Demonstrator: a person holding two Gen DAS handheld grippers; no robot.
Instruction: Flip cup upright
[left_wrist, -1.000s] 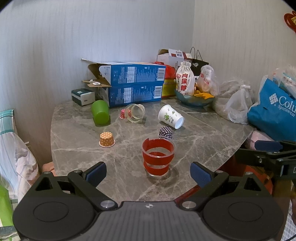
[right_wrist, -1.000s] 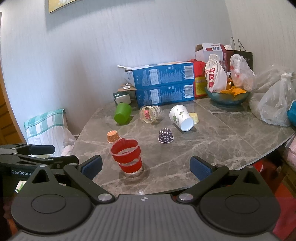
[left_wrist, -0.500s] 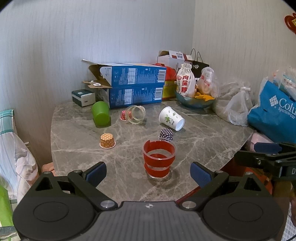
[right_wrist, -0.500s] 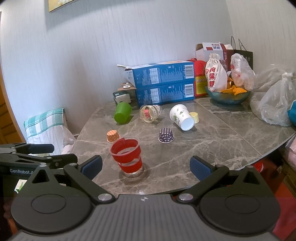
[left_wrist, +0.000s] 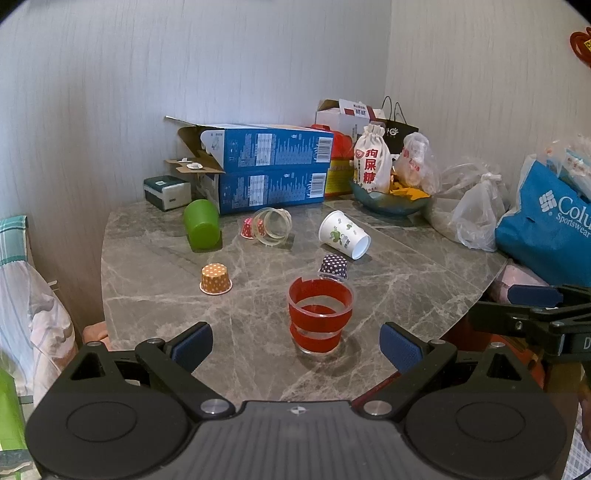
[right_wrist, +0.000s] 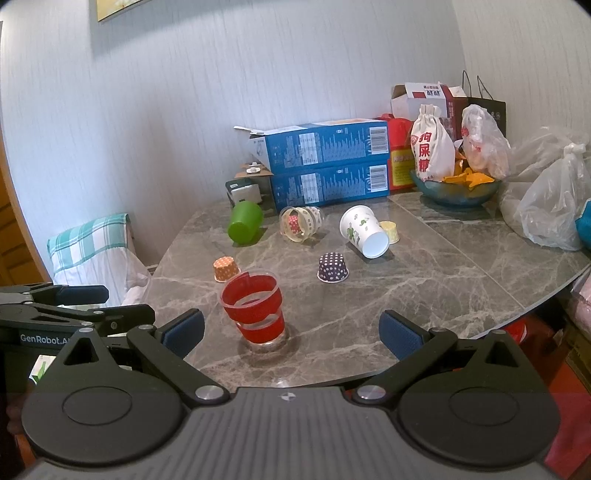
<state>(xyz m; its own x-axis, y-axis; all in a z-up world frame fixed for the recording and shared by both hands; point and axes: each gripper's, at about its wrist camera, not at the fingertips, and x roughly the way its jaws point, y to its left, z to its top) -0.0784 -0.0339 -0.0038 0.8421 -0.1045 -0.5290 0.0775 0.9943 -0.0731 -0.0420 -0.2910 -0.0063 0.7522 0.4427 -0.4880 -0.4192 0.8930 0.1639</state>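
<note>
The clear plastic cup with red bands (left_wrist: 320, 314) stands upright near the front edge of the grey marbled surface (left_wrist: 406, 291), straight ahead of the left hand-held gripper (left_wrist: 295, 341) and a little left of centre before the right hand-held gripper (right_wrist: 291, 332). Both hold their blue-padded jaws spread wide with nothing between them, back from the surface edge.

Judging by how things lie, that cup needs no turning; the ones still on their sides lie farther back. The white paper cup with green leaf print (right_wrist: 364, 231) lies tipped over, its long axis running from back-left to front-right, open mouth facing the grippers and to the right. It sits right of centre in both views, so the right hand-held gripper seems the nearer one. The clear plastic cup with a pale patterned band (right_wrist: 301, 223) lies on its side just left of it, and the green plastic cup (right_wrist: 244, 222) is tipped over farther left, base toward the cameras, closer to the left side.

Readable writing: "GenRobot.A" on the left gripper's body in the right wrist view; "Colu… Sportswear" on the blue bag (left_wrist: 546, 229); red Chinese characters, 狗屎糖, on the white cloth pouch (left_wrist: 372, 162).
</note>
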